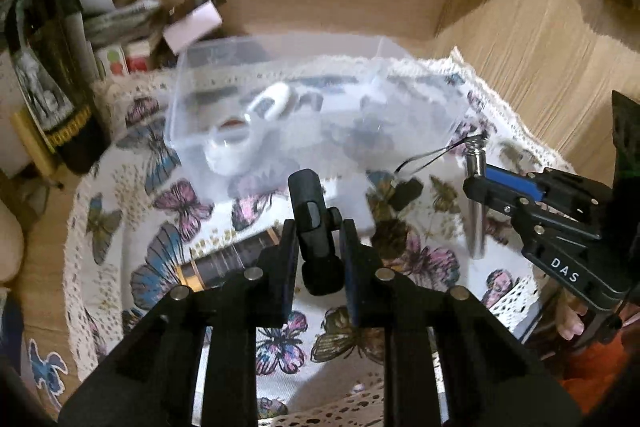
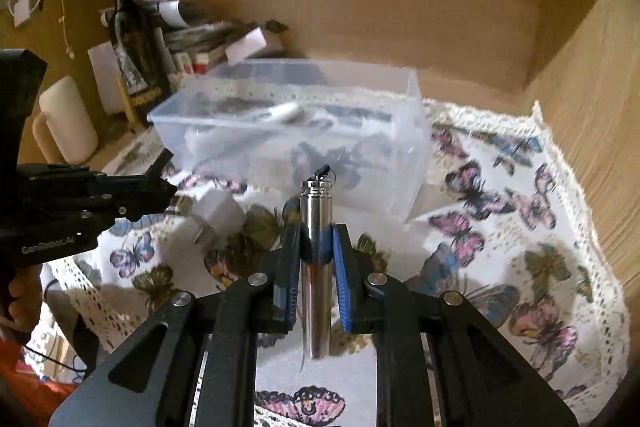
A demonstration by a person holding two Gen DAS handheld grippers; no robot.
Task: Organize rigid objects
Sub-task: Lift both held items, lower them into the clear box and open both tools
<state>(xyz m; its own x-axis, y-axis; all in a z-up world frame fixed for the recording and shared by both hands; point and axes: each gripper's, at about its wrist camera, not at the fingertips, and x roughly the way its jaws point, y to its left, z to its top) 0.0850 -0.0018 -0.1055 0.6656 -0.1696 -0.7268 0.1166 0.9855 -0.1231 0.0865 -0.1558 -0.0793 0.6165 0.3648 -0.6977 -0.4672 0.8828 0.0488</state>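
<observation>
Over a butterfly-print cloth (image 2: pixel 500 227), the left gripper (image 1: pixel 318 227) clamps a black clip-like device (image 1: pixel 314 223) while the right gripper (image 2: pixel 317 247) pinches an upright silver metal tube (image 2: pixel 318 227). Just beyond stands a clear plastic bin (image 2: pixel 400 131) holding white items.

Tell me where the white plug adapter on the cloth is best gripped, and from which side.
Probably across the flat sides of the white plug adapter's blocky body, coming from above. It lies on the butterfly cloth with its prongs sticking out sideways, so avoid that end. The left gripper, already shut on a black object, sits close beside it.
</observation>
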